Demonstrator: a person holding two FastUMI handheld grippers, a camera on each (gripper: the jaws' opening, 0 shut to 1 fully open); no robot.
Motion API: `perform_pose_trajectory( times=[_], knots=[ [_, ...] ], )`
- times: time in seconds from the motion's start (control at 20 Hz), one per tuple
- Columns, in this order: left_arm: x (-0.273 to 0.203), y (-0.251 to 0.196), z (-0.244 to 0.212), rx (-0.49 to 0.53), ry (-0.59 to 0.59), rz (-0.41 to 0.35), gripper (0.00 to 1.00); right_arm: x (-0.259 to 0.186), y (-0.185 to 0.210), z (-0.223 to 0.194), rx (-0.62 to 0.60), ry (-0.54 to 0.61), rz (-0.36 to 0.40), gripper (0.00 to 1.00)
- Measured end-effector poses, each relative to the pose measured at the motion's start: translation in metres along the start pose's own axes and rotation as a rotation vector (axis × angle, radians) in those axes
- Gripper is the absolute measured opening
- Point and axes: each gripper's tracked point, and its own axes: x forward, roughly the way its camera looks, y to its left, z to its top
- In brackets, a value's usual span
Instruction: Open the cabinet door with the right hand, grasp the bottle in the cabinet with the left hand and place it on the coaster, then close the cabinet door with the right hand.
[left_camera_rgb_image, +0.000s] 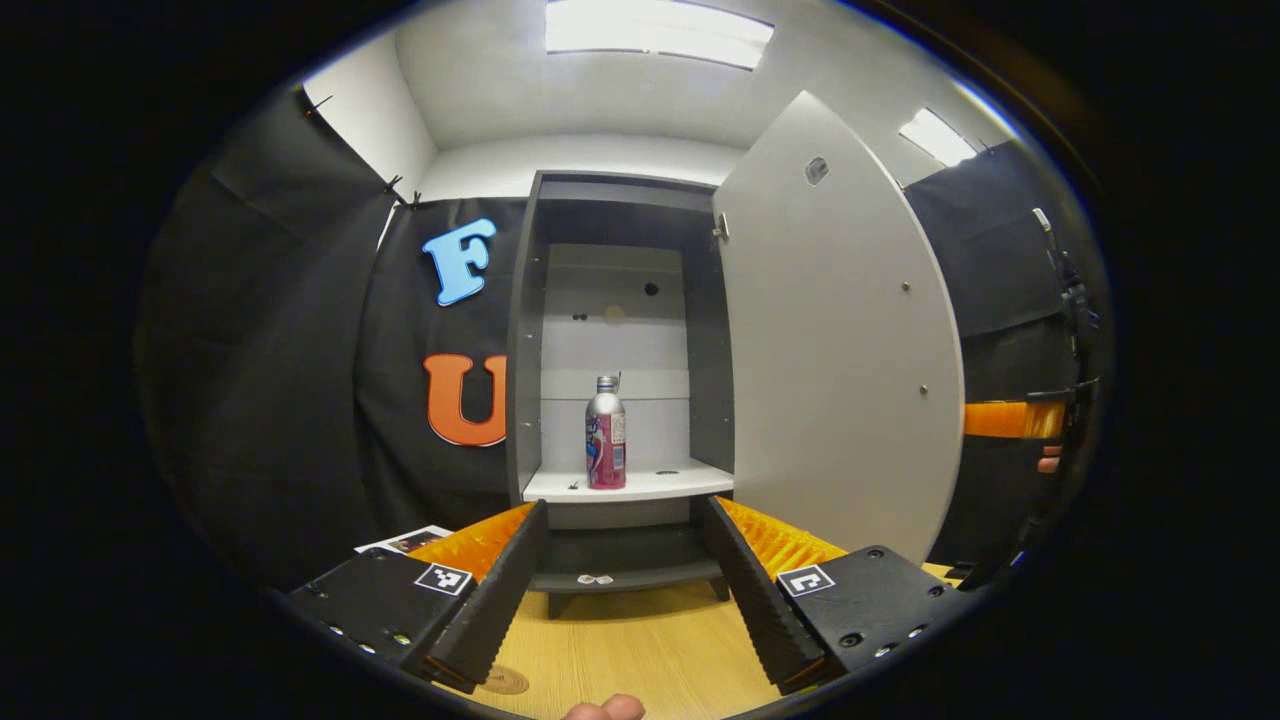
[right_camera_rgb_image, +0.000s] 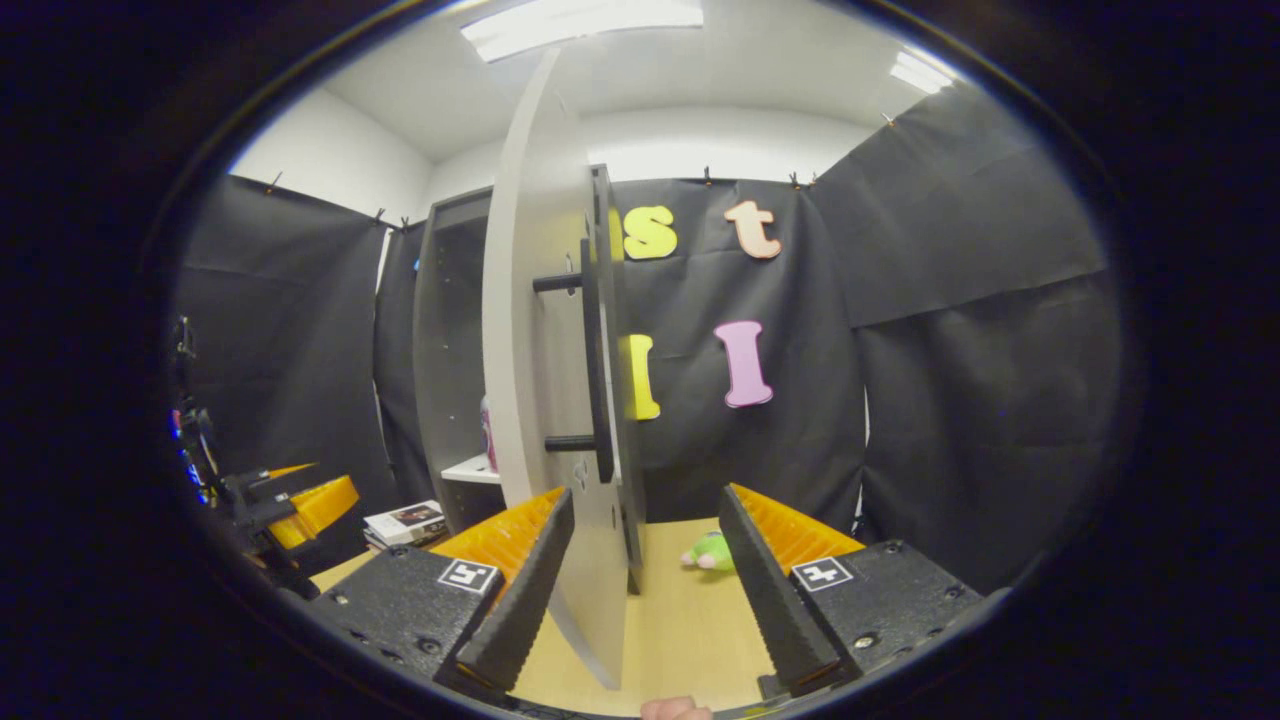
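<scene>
While the cabinet door (left_camera_rgb_image: 835, 340) is standing wide open, the bottle (left_camera_rgb_image: 605, 433) is waiting upright on the white shelf (left_camera_rgb_image: 640, 485) inside the cabinet (left_camera_rgb_image: 525, 340). The left gripper (left_camera_rgb_image: 625, 590) is pointing at it from well back, with its fingers spread apart and holding nothing. The right gripper (right_camera_rgb_image: 640, 590) is sitting by the door's edge, fingers apart too, near the long handle (right_camera_rgb_image: 598, 365). The bottle looks like smooth, hard metal, maybe slippery and tippy. Squeezing it around the middle, over the label, seems safest.
</scene>
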Motion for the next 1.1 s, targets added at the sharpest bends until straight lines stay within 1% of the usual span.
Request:
perform_pose_trajectory(
  times=[0.1,0.15,0.2,0.3,0.4,0.45,0.55,0.6,0.65,0.75,0.85,0.9,1.0,1.05,1.1],
  knots=[
    [0.026,0.004,0.005,-0.007,-0.019,0.007,0.95,-0.001,0.000,-0.004,0.012,0.009,0.014,0.92],
    [0.041,0.004,0.005,-0.014,-0.019,0.002,0.95,-0.001,-0.001,-0.004,0.019,0.010,0.022,0.89],
    [0.056,0.005,0.005,-0.023,-0.023,-0.001,0.95,-0.002,-0.003,-0.006,0.022,0.012,0.022,0.89],
    [0.090,0.006,0.003,-0.040,-0.025,-0.014,0.95,-0.002,-0.008,-0.007,0.022,0.016,0.015,0.89],
    [0.128,0.002,-0.003,-0.052,-0.014,-0.047,0.95,0.000,-0.015,-0.009,0.026,0.024,-0.001,0.89],
    [0.147,0.002,-0.007,-0.053,-0.002,-0.053,0.95,0.001,-0.016,-0.009,0.032,0.028,-0.004,0.92],
    [0.180,0.006,-0.014,-0.045,0.012,-0.033,0.95,0.003,-0.019,-0.010,0.040,0.034,-0.014,0.92],
    [0.195,0.009,-0.016,-0.034,0.015,-0.017,0.95,0.003,-0.022,-0.010,0.041,0.037,-0.023,0.89],
    [0.207,0.015,-0.019,-0.022,0.020,-0.004,0.95,0.005,-0.023,-0.010,0.039,0.039,-0.030,0.92],
    [0.233,0.019,-0.030,-0.017,0.030,0.001,0.95,0.006,-0.025,-0.010,0.037,0.044,-0.034,0.92],
    [0.252,0.023,-0.038,-0.028,0.042,0.008,0.95,0.008,-0.027,-0.010,0.031,0.048,-0.045,0.92],
    [0.260,0.027,-0.041,-0.033,0.050,0.020,0.95,0.009,-0.029,-0.010,0.027,0.048,-0.052,0.89],
    [0.274,0.032,-0.047,-0.043,0.054,0.033,0.95,0.012,-0.030,-0.010,0.023,0.050,-0.062,0.89],
    [0.281,0.035,-0.050,-0.047,0.055,0.037,0.95,0.013,-0.030,-0.010,0.021,0.053,-0.066,0.92],
    [0.286,0.036,-0.052,-0.050,0.058,0.036,0.95,0.014,-0.032,-0.011,0.020,0.056,-0.071,0.92]
  ],
)
